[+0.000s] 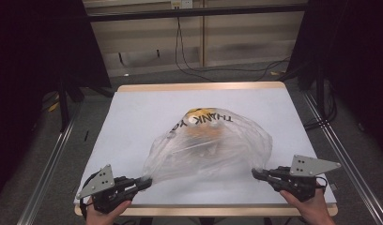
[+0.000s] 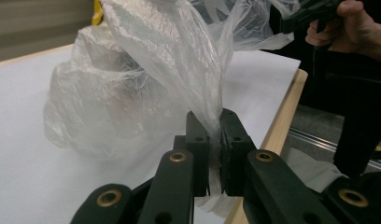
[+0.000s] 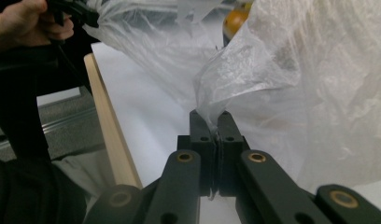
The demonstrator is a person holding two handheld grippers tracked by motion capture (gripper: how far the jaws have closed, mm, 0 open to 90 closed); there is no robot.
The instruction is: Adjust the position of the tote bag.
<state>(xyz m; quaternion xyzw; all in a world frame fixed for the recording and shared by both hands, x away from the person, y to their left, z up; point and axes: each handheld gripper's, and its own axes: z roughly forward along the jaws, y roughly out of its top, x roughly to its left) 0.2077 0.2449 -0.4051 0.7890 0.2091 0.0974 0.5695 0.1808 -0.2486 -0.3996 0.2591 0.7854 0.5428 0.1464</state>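
A clear plastic bag [image 1: 213, 150] with black lettering and a yellow print lies puffed up on the white table [image 1: 133, 117], with dark and orange things dimly visible inside. My left gripper [image 1: 145, 182] pinches the bag's near left corner; in the left gripper view its jaws are shut on a bunched strip of the bag [image 2: 179, 70]. My right gripper [image 1: 255, 173] holds the near right corner, and the right gripper view shows thin film of the bag [image 3: 254, 70] squeezed between its closed jaws. Both corners are raised off the table. An orange item [image 3: 237, 18] shows through the film.
The table has a wooden rim [image 1: 203, 87] and its near edge runs just behind both hands. Metal rails [image 1: 49, 159] flank it on the floor. Cables [image 1: 189, 65] hang by the far wall. White surface lies bare around the bag.
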